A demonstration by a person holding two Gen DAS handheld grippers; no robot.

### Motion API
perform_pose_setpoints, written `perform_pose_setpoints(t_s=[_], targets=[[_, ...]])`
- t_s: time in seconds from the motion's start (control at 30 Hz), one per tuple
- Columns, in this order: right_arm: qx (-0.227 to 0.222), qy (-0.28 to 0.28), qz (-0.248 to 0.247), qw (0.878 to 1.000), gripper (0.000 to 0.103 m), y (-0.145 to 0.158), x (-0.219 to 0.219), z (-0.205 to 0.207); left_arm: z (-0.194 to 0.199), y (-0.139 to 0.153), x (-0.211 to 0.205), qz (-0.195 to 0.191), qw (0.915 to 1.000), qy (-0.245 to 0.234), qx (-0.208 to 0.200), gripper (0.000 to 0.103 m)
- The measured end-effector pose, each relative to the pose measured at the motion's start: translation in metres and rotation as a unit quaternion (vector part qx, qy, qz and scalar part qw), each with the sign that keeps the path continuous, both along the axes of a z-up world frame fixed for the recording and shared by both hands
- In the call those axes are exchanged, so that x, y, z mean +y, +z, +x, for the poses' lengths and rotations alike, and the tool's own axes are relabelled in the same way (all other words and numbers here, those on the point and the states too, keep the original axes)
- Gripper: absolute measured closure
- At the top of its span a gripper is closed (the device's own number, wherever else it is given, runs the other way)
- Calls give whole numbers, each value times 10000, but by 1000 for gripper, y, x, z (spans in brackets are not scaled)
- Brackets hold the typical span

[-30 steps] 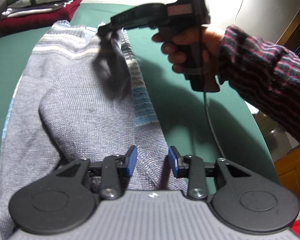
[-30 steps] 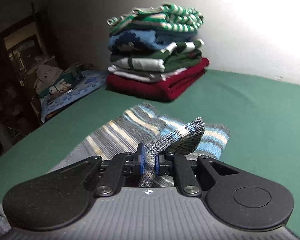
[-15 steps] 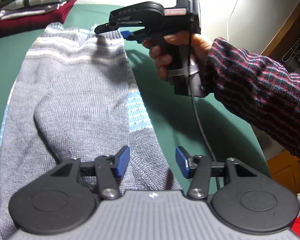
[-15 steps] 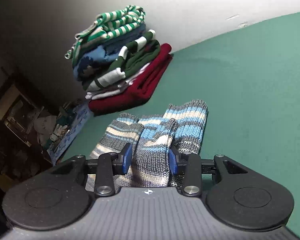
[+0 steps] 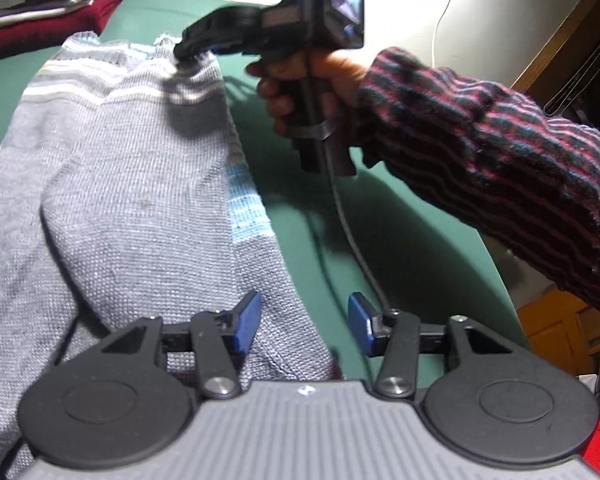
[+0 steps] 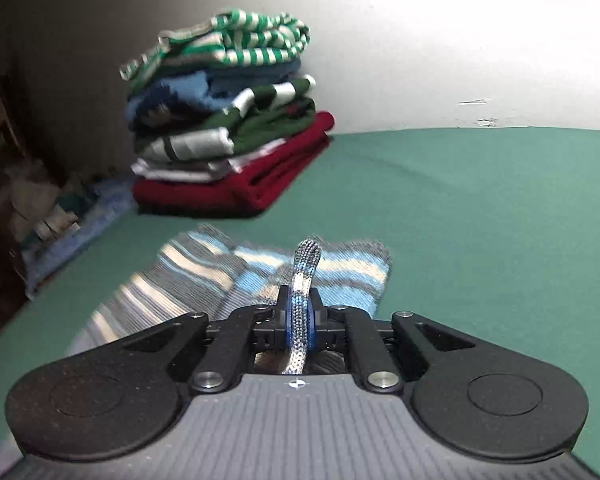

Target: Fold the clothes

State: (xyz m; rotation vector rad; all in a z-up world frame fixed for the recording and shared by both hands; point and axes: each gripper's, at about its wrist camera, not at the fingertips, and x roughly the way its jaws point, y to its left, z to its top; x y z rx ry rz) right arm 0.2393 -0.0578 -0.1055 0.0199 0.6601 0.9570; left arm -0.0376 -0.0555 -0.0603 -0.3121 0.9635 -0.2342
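Grey knit sweater, with blue and white stripes at its far end, lies stretched out on the green desk, its long axis running away from the near edge toward the stack of folded clothes at the far left corner. That stack, red garment at the bottom and green-striped one on top, sits just beyond the sweater's striped end and apart from it.

A person's right hand, in a striped red sleeve, holds the right tool at the sweater's far right corner, the end nearest the stack. Its jaws have just been closing and are now pressed together on a ridge of striped knit, which stands up between the pads in the right wrist view.

The left tool hovers over the sweater's near right edge, the end farthest from the stack. Its blue pads stand spread apart; the sweater's edge lies between and below them, but neither pad presses on the cloth, so nothing is held there.

So the right side edge of the sweater runs from one tool to the other, with the rest of the garment lying to the left of both. A lengthwise fold would likely need the left tool to close on that near edge first, then both to carry the edge leftward together.
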Motion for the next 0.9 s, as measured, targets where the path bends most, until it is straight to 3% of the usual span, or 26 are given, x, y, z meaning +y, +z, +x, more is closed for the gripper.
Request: perform_pose_setpoints(t_s=[0.1, 0.17, 0.2, 0.33, 0.5, 0.57, 0.63, 0.77, 0.8, 0.9], targets=[[-64, -55, -39, 10000, 87, -3, -2, -1, -4, 8, 2, -13, 10000, -16, -54, 54], [-58, -336, 79, 9994, 73, 3, -13, -3, -8, 16, 6, 32, 9998, -29, -171, 52], [-101, -441, 139, 9989, 71, 7, -21, -8, -11, 21, 8, 70, 9997, -30, -244, 52], [-33, -338, 328, 9989, 70, 21, -58, -32, -17, 30, 34, 223, 9984, 301, -433, 48], [408, 12, 378, 9985, 70, 24, -97, -84, -11, 31, 82, 449, 9927, 956, -581, 48], [583, 222, 333, 9975, 70, 25, -107, -107, -7, 27, 105, 191, 9912, 1146, -635, 46], [764, 501, 267, 9955, 70, 24, -111, -130, 1, 22, 125, -76, 9915, 1110, -681, 37], [1031, 952, 151, 9900, 70, 24, -109, -169, 34, 0, 137, 211, 9946, 865, -542, 38], [1093, 1002, 126, 9889, 70, 24, -109, -177, 50, -12, 140, 212, 9954, 788, -495, 38], [1425, 1079, -29, 9839, 70, 21, -105, -192, 51, -17, 140, 49, 9982, 424, -423, 38]])
